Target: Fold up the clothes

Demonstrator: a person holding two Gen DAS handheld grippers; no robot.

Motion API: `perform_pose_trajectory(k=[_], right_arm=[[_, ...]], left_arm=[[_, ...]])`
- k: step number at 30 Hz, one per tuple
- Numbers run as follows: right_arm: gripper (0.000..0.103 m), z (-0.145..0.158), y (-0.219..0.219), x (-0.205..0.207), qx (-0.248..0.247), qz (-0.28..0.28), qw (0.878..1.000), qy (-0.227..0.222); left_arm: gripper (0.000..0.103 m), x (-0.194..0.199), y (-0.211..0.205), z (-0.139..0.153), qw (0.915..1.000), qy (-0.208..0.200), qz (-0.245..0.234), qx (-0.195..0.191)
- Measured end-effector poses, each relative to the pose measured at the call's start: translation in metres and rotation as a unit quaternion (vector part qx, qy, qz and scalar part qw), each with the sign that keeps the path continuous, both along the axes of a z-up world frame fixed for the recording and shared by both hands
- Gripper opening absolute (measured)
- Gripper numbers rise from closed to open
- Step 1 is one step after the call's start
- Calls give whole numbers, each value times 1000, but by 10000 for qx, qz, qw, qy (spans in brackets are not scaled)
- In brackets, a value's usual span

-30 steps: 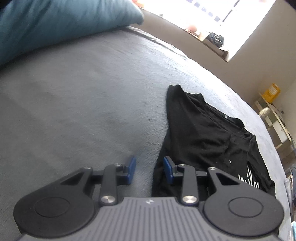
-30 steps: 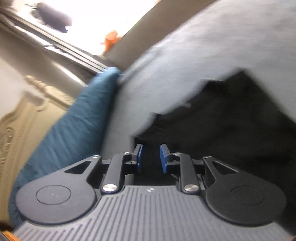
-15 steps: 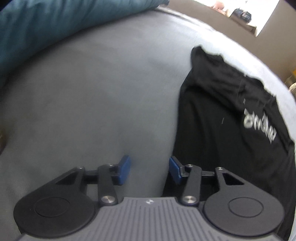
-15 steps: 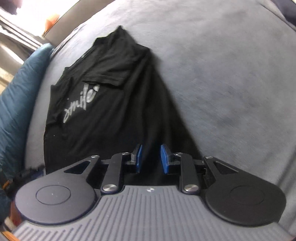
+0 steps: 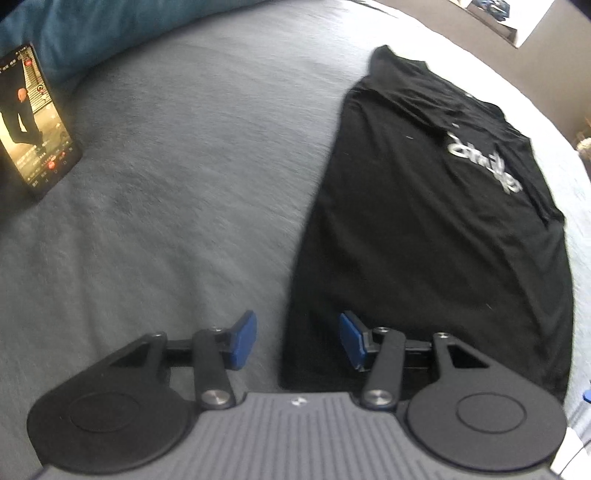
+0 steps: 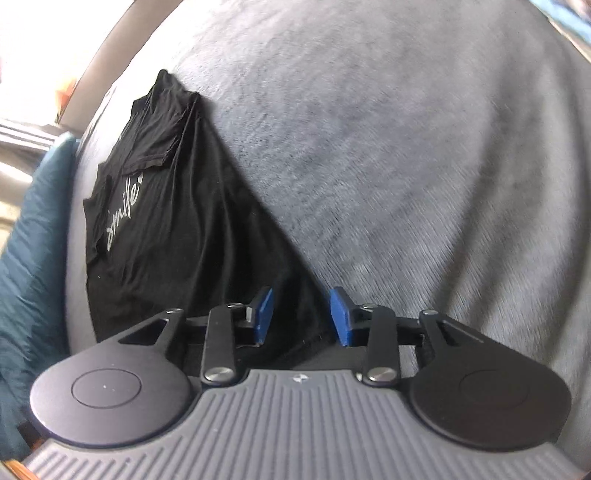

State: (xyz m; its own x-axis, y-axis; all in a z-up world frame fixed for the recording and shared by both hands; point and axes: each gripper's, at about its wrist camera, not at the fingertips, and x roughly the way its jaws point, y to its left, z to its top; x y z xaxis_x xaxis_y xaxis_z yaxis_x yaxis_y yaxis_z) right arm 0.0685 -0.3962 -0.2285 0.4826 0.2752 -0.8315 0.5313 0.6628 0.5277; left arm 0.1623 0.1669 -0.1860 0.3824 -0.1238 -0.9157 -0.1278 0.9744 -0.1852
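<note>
Black tee [image 5: 424, 258] w/ silver lettering, grey bedcover [image 5: 166, 184], teal pillow [image 6: 29, 258]

Blown-out window glare, motion-blurred fisheye edges

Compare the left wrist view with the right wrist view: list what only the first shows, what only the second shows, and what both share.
Only the left wrist view: a phone with a lit screen lying on the bed, and the left gripper, jaws opening over the shirt's near edge.
Only the right wrist view: the right gripper, jaws opening, nothing clamped.
Both: the black T-shirt with pale lettering, folded lengthwise, the grey bed cover and the teal pillow.
</note>
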Motion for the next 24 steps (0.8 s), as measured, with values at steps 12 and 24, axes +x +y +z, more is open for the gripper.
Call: perform_pose_trajectory(k=[12,24], right_arm=[[49,30,5,-40,-297,-44,9987,-411],[87,59,18,-51,-915,16,9914,-933]], left_arm=[[90,-62,-14,41,9992,-195,58,341],[101,-86,-20,61,9972,-574,125,460]])
